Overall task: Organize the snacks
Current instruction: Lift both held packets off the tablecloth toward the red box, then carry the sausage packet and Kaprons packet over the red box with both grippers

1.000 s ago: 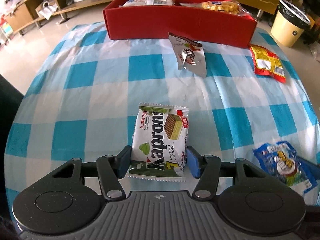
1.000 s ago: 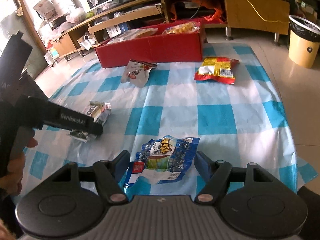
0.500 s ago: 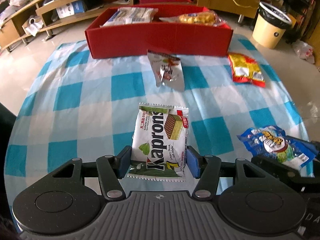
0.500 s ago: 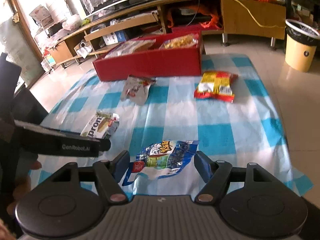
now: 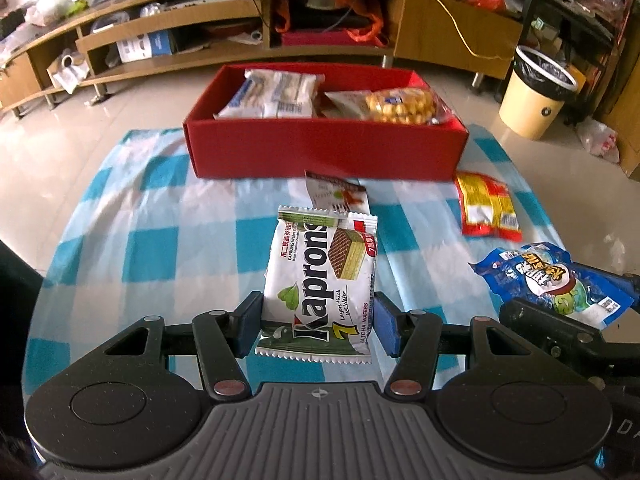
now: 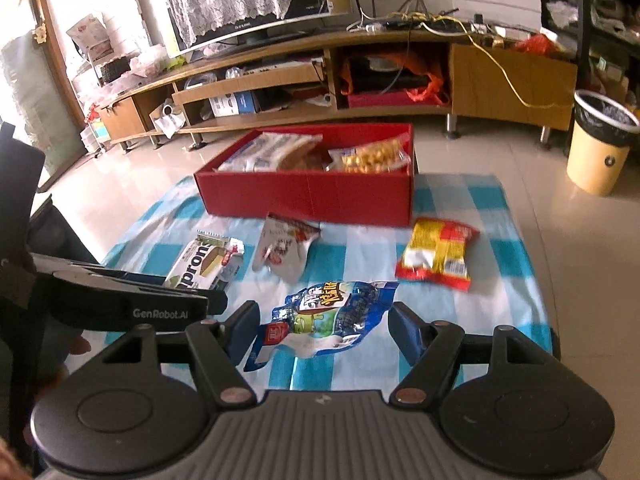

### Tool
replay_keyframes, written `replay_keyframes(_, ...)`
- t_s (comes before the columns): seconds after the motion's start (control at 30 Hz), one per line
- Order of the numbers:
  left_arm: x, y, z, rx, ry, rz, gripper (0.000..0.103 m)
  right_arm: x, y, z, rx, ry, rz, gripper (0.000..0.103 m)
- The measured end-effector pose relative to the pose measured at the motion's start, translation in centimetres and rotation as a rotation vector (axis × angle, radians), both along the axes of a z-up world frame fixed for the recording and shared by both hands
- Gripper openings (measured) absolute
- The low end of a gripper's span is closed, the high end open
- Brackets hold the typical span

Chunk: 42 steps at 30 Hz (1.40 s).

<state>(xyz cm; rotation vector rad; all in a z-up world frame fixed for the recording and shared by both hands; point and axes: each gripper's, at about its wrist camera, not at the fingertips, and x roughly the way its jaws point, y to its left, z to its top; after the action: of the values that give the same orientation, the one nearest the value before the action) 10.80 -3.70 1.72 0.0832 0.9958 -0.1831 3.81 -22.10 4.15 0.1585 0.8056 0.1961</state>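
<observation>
While two tongs grip, two packets [image 5: 486, 204] loose

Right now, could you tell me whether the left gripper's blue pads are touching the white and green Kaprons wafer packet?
Touching: the left wrist view shows the pads of the left gripper pressed against both sides of the Kaprons wafer packet.

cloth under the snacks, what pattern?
Cloth: blue-and-white check, clearest in the left wrist view.

Ahead of the left gripper [image 5: 319, 326], a silver packet [image 5: 338, 196] and the red box [image 5: 326, 150] wall are standing in the way, while checked cloth [image 5: 160, 240] to its left is lying bare.
</observation>
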Motion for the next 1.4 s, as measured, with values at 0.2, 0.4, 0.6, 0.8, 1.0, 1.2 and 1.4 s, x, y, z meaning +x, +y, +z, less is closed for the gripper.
replay_keyframes(0.2, 1.2, 0.3, 0.2, -0.005, -0.005, 0.007, 0.065, 1.6, 0.4, 0.7, -0.007, -0.017, 0.006, 0.067)
replay_keyframes(0.4, 2.3, 0.4, 0.1, -0.007, -0.002, 0.009, 0.064, 3.2, 0.4, 0.8, -0.005, -0.022, 0.008, 0.067)
replay_keyframes(0.6, 3.6, 0.6, -0.4, -0.006, 0.005, 0.012, 0.064, 4.6, 0.5, 0.9, -0.008, -0.025, 0.009, 0.067)
replay_keyframes(0.8, 4.1, 1.0, -0.9, 0.001, 0.016, 0.021, 0.064, 5.4, 0.2, 0.4, 0.000, -0.013, 0.001, 0.067)
replay_keyframes(1.0, 4.5, 1.3, -0.5, -0.018, 0.010, 0.029, 0.064, 5.9, -0.3, 0.0, 0.008, -0.006, -0.009, 0.067)
replay_keyframes(1.2, 4.9, 1.0, 0.0, -0.019, -0.002, 0.027, 0.064, 6.7, -0.3, 0.0, 0.014, -0.009, 0.000, 0.067)
replay_keyframes(1.4, 5.5, 0.6, 0.1, -0.010, 0.002, 0.018, 0.064, 7.5, -0.2, 0.1, 0.016, -0.018, 0.011, 0.067)
